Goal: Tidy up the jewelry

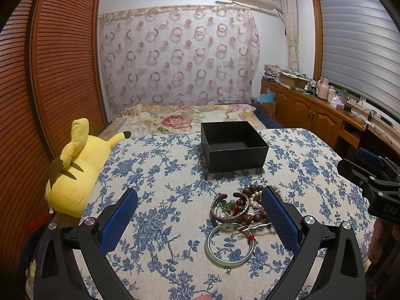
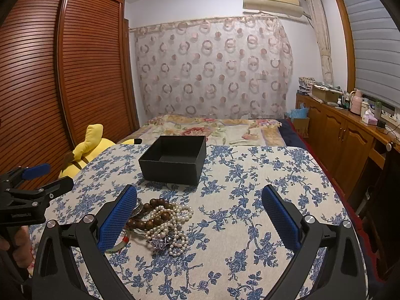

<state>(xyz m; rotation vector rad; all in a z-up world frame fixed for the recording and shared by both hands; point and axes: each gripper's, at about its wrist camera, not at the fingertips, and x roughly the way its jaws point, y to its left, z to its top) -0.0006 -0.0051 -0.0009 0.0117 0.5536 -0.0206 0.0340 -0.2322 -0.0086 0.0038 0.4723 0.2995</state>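
Note:
An open black box (image 1: pixel 233 146) (image 2: pixel 175 160) stands empty on the blue-flowered cloth (image 1: pixel 162 175). In front of it lies a jewelry pile: a pale green bangle (image 1: pixel 229 245), silver bracelets (image 1: pixel 228 208), a brown bead bracelet (image 1: pixel 252 190) (image 2: pixel 155 213) and a pearl strand (image 2: pixel 171 227). My left gripper (image 1: pixel 198 207) is open and empty, the pile by its right finger. My right gripper (image 2: pixel 198 207) is open and empty, the pile by its left finger. Each gripper shows at the other view's edge (image 1: pixel 370 175) (image 2: pixel 32 182).
A yellow plush toy (image 1: pixel 75 172) lies at the table's left edge. A bed with a floral cover (image 2: pixel 212 127) lies behind the table. A louvred wooden wardrobe (image 1: pixel 50 75) stands at left. Wooden cabinets with clutter (image 2: pixel 345 125) run along the right wall.

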